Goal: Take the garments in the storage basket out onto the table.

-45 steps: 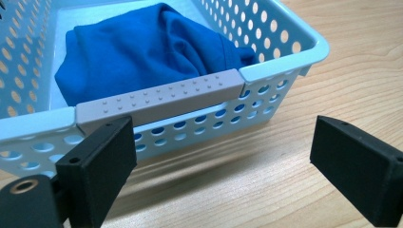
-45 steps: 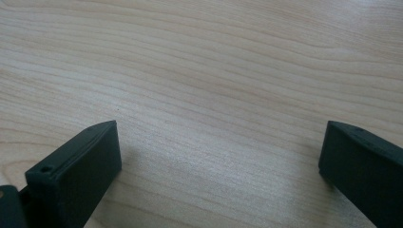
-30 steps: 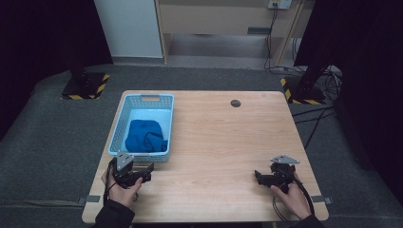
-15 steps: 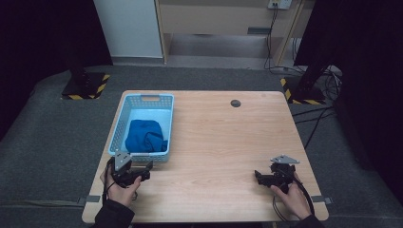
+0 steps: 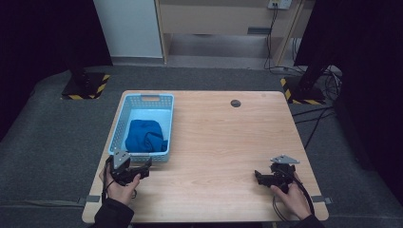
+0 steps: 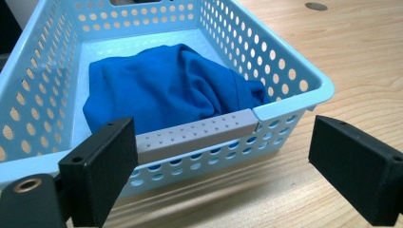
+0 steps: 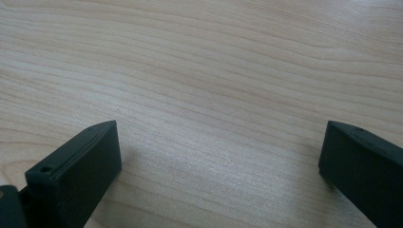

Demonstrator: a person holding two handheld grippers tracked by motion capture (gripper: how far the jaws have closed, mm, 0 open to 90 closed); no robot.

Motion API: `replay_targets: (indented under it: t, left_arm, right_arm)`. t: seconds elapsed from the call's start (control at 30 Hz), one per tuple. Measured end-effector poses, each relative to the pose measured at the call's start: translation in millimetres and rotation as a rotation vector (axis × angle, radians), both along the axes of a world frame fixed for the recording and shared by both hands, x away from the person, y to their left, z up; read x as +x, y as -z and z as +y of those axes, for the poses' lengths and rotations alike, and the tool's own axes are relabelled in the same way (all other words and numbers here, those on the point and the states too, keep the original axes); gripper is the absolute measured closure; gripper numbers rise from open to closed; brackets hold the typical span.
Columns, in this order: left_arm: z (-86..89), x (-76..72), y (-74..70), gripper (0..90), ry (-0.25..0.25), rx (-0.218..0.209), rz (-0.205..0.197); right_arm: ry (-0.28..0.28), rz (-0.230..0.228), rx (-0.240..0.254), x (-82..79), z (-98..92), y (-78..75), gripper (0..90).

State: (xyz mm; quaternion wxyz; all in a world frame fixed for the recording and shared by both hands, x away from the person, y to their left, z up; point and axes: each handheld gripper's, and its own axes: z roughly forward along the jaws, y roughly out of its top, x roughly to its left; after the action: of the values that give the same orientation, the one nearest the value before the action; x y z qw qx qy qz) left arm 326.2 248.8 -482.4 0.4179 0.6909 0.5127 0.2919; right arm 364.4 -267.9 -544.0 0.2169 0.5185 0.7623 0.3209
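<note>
A light blue perforated basket [image 5: 167, 124] stands on the left half of the wooden table, with a crumpled blue cloth [image 5: 145, 136] inside it. My left gripper [image 5: 142, 167] sits just in front of the basket's near wall, held by a hand. It is open, and nothing is between its jaws. In the left gripper view the basket [image 6: 294, 97] and the cloth [image 6: 161, 88] lie straight ahead of the left gripper [image 6: 223, 156], and a grey studded strip [image 6: 195, 133] runs along the near rim. My right gripper [image 5: 260, 176] rests low at the front right, open over bare wood [image 7: 214, 95].
A small dark round grommet [image 5: 235, 103] is set into the table [image 5: 228, 142] near its far edge. Black stands with yellow-striped bases [image 5: 85, 88] flank the table on the grey floor. Cables trail at the right.
</note>
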Motion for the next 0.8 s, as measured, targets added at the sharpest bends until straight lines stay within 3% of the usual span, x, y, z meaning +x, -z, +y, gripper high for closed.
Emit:
replay_targets:
  t: [0.8]
  left_arm:
    - [3.5, 9.8, -3.1, 8.0, -0.024, -0.003, -0.026]
  right_arm:
    - [0.000, 0.000, 0.000, 0.0, 0.0, 0.0, 0.4]
